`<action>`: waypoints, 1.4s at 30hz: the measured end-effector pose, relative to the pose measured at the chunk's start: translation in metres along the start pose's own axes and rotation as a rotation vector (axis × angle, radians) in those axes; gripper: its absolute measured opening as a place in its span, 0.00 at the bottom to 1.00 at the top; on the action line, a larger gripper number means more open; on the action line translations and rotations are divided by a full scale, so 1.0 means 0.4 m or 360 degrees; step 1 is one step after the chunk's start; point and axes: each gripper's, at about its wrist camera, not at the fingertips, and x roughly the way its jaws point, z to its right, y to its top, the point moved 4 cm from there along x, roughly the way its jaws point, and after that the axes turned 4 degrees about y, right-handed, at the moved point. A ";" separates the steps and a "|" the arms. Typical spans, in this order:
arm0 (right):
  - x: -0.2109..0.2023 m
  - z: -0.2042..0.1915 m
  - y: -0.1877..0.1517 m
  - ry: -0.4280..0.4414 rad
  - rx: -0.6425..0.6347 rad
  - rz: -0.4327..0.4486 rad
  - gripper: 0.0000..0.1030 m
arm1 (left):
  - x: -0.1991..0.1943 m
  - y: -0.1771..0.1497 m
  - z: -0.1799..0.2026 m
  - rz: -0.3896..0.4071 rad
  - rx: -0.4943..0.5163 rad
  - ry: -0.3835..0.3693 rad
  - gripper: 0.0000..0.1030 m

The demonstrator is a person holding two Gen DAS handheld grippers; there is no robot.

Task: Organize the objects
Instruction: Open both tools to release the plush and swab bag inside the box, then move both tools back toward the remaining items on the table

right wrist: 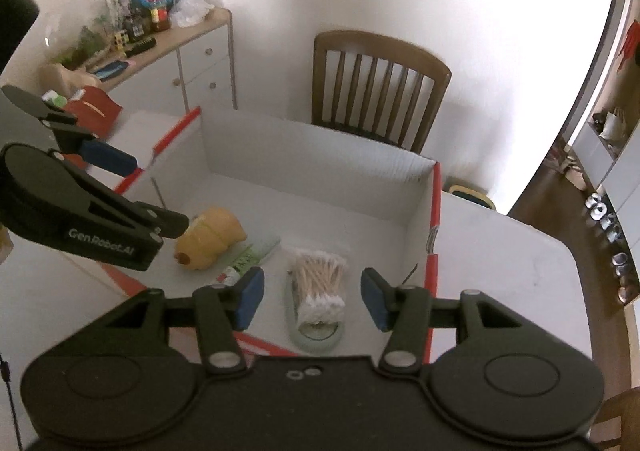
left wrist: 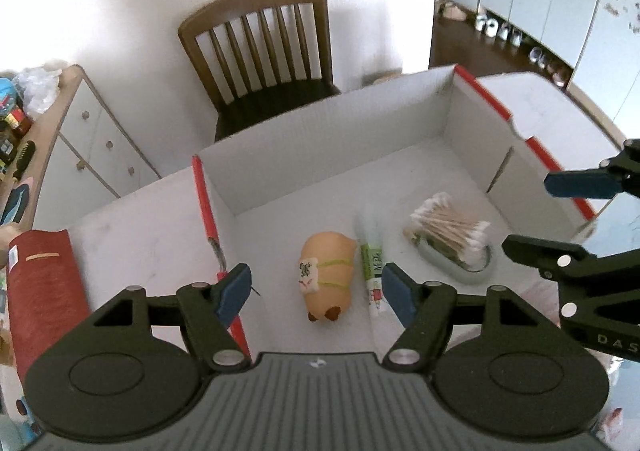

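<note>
- White cardboard box, one, open-topped with red-edged flaps, standing on the white table; it holds three loose items plus a dish, all near its front wall.
- Toy animal, one, tan and plump, lying on its side on the box floor, with a small printed tag and a yellow-green cord round its body.
- Tube, one, green and white, lying just beside the toy on its right.
- Cotton swabs, one bundle, wooden sticks with white tips, resting across a pale green oval dish, one, to the right of the tube.
- Left gripper, one, jaws spread wide and holding nothing, poised above the toy and tube.
- Right gripper, one, jaws likewise spread and empty, poised above the swab bundle and dish.
- Red roll, one, lying on the table left of the box.
- Wooden chair, one, slat-backed, behind the box against the white wall.
- Sideboard, one, white with round knobs, its top crowded with bottles and oddments.
</note>
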 end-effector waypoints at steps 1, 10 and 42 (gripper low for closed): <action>-0.013 -0.003 0.000 0.0008 -0.0002 0.0013 0.52 | -0.016 -0.005 0.000 0.0014 -0.0005 -0.0004 0.69; -0.138 -0.031 -0.022 0.0083 0.0010 0.0133 0.62 | -0.143 -0.054 0.018 0.0138 -0.0015 -0.0049 0.69; -0.318 -0.047 -0.356 0.0009 0.0114 0.0130 0.90 | -0.271 -0.424 0.066 0.0175 -0.0248 -0.0225 0.83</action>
